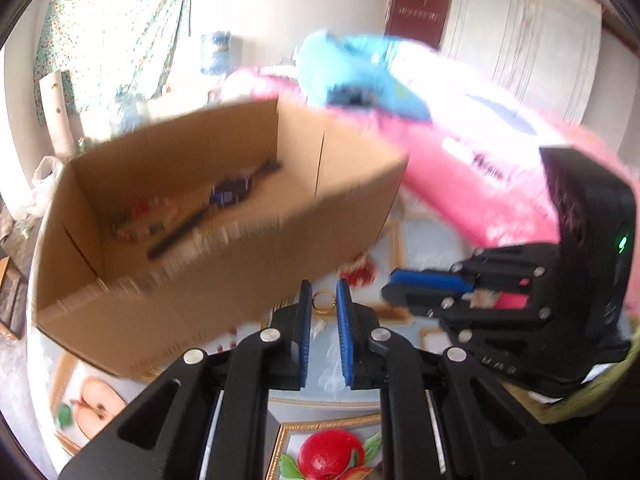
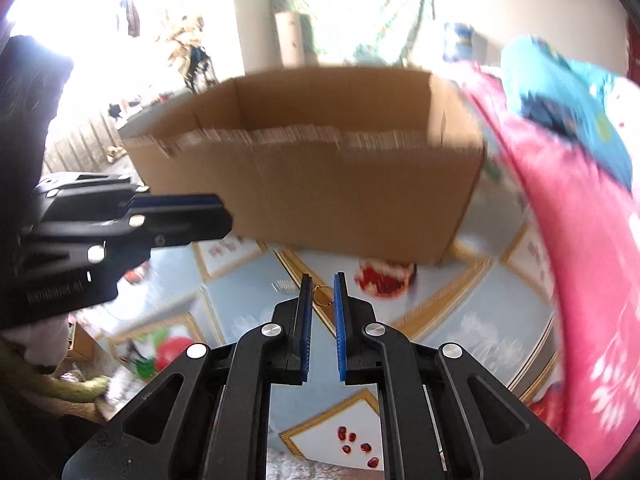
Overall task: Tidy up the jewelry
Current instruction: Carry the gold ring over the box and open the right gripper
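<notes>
Two handheld grippers hover side by side above a table covered in a pale blue, fruit-printed tablecloth (image 2: pixel 460 320), both angled down toward an open cardboard box (image 1: pixel 224 248).

The left gripper (image 1: pixel 324 300) is clamped on a small gold ring (image 1: pixel 323 301) — a thin band pinched near the tips of its blue pads, the jaws nearly together so the ring cannot slip out. The right gripper (image 2: pixel 323 294) is likewise pressed shut on a second gold ring (image 2: pixel 323 295), held the same way at the very tips. Gripping this far forward looks deliberate: it keeps each ring visible and free to drop once the jaws part.

Each gripper shows in the other's view as a black body with a blue pad, close alongside but not touching.

The box stands just beyond both grippers, its top open, next to a bright pink blanket (image 1: pixel 480 184). Inside, in the left view, lie a dark-strapped wristwatch (image 1: pixel 228 196) and a blurred beaded piece (image 1: pixel 140 220) — jewelry already gathered. The rings are held short of the box rim, probably so they can be carried over its near wall and released inside.
</notes>
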`<state>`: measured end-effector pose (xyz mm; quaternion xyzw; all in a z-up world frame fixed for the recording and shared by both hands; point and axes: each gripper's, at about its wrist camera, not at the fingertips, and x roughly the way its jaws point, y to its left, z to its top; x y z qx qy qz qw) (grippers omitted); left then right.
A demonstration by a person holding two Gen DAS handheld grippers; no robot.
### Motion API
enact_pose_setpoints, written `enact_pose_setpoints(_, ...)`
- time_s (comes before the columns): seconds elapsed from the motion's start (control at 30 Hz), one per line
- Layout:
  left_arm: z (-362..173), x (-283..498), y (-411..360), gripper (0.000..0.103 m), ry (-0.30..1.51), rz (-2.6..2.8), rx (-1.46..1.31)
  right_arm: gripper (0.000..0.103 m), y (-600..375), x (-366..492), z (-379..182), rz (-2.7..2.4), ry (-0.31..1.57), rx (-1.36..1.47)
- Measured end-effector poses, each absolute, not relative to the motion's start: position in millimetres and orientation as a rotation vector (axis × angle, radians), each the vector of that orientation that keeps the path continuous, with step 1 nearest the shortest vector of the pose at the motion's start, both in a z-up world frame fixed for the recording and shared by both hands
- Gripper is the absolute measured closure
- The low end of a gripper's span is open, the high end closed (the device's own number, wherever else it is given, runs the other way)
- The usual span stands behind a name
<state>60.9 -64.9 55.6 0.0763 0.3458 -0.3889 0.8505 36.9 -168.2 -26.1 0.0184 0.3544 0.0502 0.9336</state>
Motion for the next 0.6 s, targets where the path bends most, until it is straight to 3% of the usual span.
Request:
enact_pose_setpoints(0.23, 97.5, 92.0, -52.3, 0.091, 0.642, -0.726, 0.187, 0.094, -169.0, 56.1, 32.6, 0.139, 0.576, -0.005)
enact_pose_setpoints(0.43, 70.1, 168.5, -47.2, 0.091, 0.854, -0.539, 0.179, 0.094, -198.8, 109.1, 34.8, 0.138, 0.638, 0.067)
enact_pose_setpoints(0.6, 57.6, 198.4, -48.4, 0.091, 0.906, -0.48, 0.181, 0.094, -209.6, 145.3, 31.1, 0.137, 0.688, 0.103)
